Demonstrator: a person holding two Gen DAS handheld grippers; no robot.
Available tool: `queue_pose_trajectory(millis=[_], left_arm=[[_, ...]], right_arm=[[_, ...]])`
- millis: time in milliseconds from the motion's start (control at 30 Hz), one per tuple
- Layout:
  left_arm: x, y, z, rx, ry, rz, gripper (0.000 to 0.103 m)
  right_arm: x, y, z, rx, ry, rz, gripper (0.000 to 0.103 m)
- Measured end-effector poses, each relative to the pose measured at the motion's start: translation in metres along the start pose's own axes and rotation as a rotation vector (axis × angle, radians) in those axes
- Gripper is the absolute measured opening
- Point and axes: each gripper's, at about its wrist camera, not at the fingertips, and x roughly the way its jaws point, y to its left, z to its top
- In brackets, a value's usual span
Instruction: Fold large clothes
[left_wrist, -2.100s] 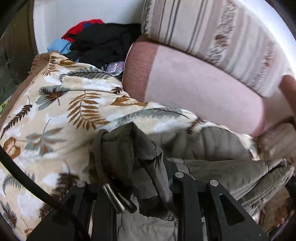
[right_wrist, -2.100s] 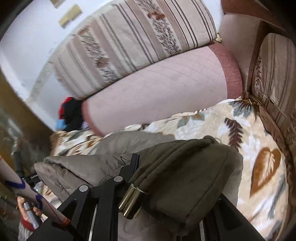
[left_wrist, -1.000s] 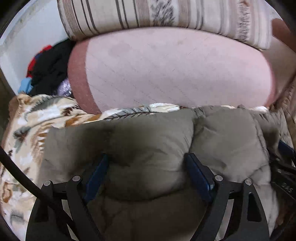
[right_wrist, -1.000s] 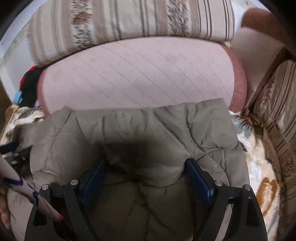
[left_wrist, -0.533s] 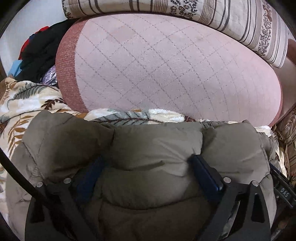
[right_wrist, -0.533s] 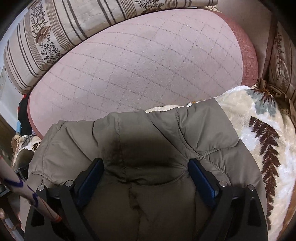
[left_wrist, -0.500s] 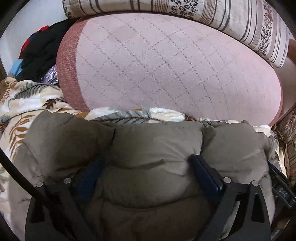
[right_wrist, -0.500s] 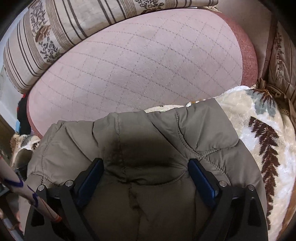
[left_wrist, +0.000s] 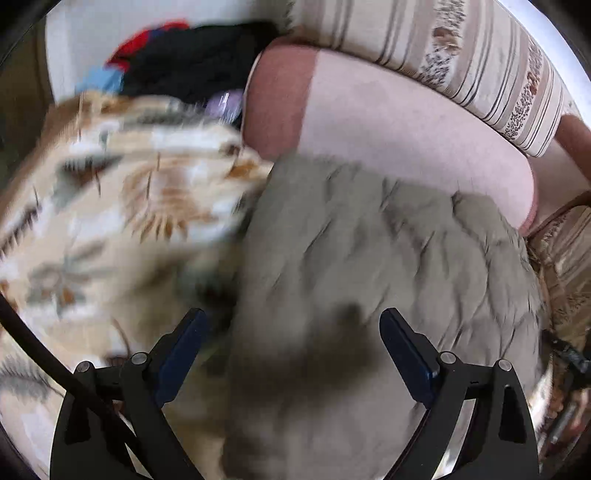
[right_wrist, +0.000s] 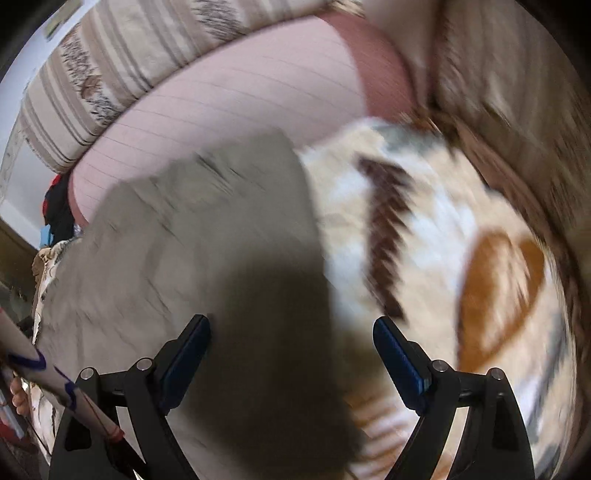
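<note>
A folded olive-grey quilted jacket (left_wrist: 369, 266) lies on a leaf-print blanket (left_wrist: 110, 206), its far edge against a pink bolster (left_wrist: 406, 122). My left gripper (left_wrist: 293, 343) is open and empty, above the jacket's left edge, with the left finger over the blanket. In the right wrist view the jacket (right_wrist: 192, 236) fills the left half. My right gripper (right_wrist: 291, 347) is open and empty, above the jacket's right edge, with the right finger over the blanket (right_wrist: 443, 258). Both views are motion-blurred.
A striped cushion (left_wrist: 461, 48) rests on the pink bolster. A pile of black, red and blue clothes (left_wrist: 192, 62) sits at the far left corner by a white wall. A striped sofa arm (right_wrist: 517, 110) bounds the right side. The person's sleeve (right_wrist: 44, 373) shows at lower left.
Both grippers have let go of the jacket and pulled back from the bolster. The left view swung left, the right view swung right. The jacket now lies folded flat.
</note>
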Motion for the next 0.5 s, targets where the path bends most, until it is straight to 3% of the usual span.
queue_pose_trajectory(millis=[133,233,267,333,400,500], left_arm=[[0.022,0.031,-0.025,-0.093,0.066,-0.171,0.094],[0.043,0.045,-0.034,-0.171,0.093,-0.321,0.096],[0.051,0.048,-0.035,-0.193,0.107,-0.375,0.097],[0.065,0.049,-0.037,-0.214,0.128,-0.47,0.097],[0.073,0.05,-0.04,-0.227,0.137,-0.511,0.099],[0.076,0.053,-0.043,-0.231,0.128,-0.561,0.099]], right_arm=[[0.011,-0.035,-0.025,0.156,0.034,0.174,0.096],[0.038,-0.041,-0.034,0.242,0.094,0.335,0.098],[0.045,-0.04,-0.035,0.257,0.104,0.365,0.103],[0.048,-0.034,-0.034,0.232,0.084,0.377,0.103],[0.049,-0.026,-0.034,0.187,0.083,0.396,0.103],[0.056,-0.03,-0.041,0.163,0.016,0.459,0.103]])
